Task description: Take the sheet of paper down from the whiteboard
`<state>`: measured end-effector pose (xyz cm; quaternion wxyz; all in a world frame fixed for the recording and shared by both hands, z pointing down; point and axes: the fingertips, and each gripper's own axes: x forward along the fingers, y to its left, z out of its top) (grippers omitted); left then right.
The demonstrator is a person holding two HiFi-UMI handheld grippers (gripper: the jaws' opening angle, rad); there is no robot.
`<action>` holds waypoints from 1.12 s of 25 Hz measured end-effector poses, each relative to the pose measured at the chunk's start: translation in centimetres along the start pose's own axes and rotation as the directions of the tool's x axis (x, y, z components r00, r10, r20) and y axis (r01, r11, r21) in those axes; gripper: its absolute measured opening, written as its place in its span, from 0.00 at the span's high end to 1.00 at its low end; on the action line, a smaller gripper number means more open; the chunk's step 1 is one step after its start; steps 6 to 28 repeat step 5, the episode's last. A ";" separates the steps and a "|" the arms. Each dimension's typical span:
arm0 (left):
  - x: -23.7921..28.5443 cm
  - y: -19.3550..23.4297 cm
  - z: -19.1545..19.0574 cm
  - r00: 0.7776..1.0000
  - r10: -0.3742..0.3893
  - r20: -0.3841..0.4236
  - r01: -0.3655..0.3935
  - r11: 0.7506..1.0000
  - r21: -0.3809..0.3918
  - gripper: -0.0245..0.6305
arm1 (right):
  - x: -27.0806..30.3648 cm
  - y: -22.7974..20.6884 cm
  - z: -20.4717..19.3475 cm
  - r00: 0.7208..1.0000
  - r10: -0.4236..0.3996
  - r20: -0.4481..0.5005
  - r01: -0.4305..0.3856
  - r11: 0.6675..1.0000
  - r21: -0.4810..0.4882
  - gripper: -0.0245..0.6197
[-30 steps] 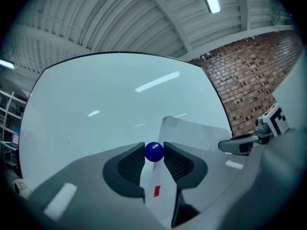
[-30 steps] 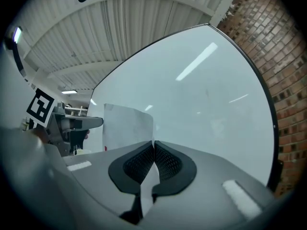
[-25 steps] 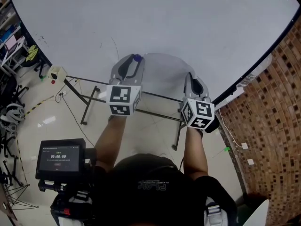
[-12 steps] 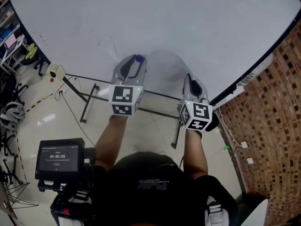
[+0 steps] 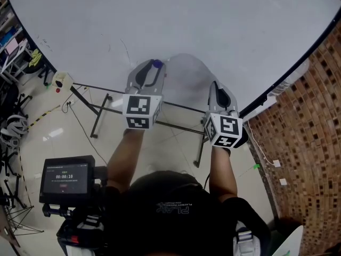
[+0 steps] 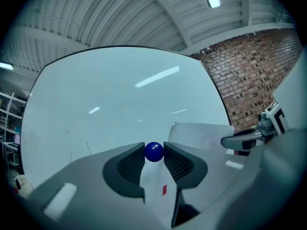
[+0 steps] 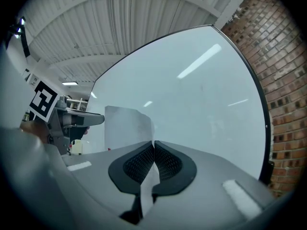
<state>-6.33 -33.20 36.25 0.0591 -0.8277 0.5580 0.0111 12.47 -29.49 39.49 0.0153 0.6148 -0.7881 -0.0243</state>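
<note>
The whiteboard (image 5: 176,25) fills the upper head view. A white sheet of paper (image 5: 184,76) curls off the board between my two grippers. My right gripper (image 5: 215,87) is shut on the paper's right edge, and the sheet (image 7: 127,127) runs left from the closed jaws (image 7: 154,146). My left gripper (image 5: 154,66) is shut on a small blue ball-headed magnet (image 6: 154,152), held level in front of the board. The paper (image 6: 201,134) lies just to the right of the left gripper's jaws. Each gripper shows in the other's view: the right (image 6: 244,140), the left (image 7: 72,119).
The board's metal stand (image 5: 101,116) and a cable cross the floor under the grippers. A brick wall (image 5: 309,116) stands at the right. A timer screen (image 5: 66,179) sits at lower left. Shelves and clutter (image 5: 16,63) line the left edge.
</note>
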 end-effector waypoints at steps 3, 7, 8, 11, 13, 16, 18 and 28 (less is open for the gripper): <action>0.0 -0.1 0.0 1.000 -0.004 -0.004 0.004 1.000 0.007 0.78 | 0.0 0.0 0.1 1.000 0.000 0.002 0.000 1.000 -0.003 0.94; 0.0 -0.3 0.1 1.000 -0.007 -0.007 0.007 1.000 0.017 0.78 | 0.0 -0.1 0.2 1.000 -0.003 0.005 0.003 1.000 -0.005 0.94; 0.0 -0.3 0.1 1.000 -0.007 -0.007 0.007 1.000 0.017 0.78 | 0.0 -0.1 0.2 1.000 -0.003 0.005 0.003 1.000 -0.005 0.94; 0.0 -0.3 0.1 1.000 -0.007 -0.007 0.007 1.000 0.017 0.78 | 0.0 -0.1 0.2 1.000 -0.003 0.005 0.003 1.000 -0.005 0.94; 0.0 -0.3 0.1 1.000 -0.007 -0.007 0.007 1.000 0.017 0.78 | 0.0 -0.1 0.2 1.000 -0.003 0.005 0.003 1.000 -0.005 0.94; 0.0 -0.3 0.1 1.000 -0.007 -0.007 0.007 1.000 0.017 0.78 | 0.0 -0.1 0.2 1.000 -0.003 0.005 0.003 1.000 -0.005 0.94; 0.0 -0.3 0.1 1.000 -0.007 -0.007 0.007 1.000 0.017 0.78 | 0.0 -0.1 0.2 1.000 -0.003 0.005 0.003 1.000 -0.005 0.94; 0.0 -0.3 0.1 1.000 -0.007 -0.007 0.007 1.000 0.017 0.78 | 0.0 -0.1 0.2 1.000 -0.003 0.005 0.003 1.000 -0.005 0.94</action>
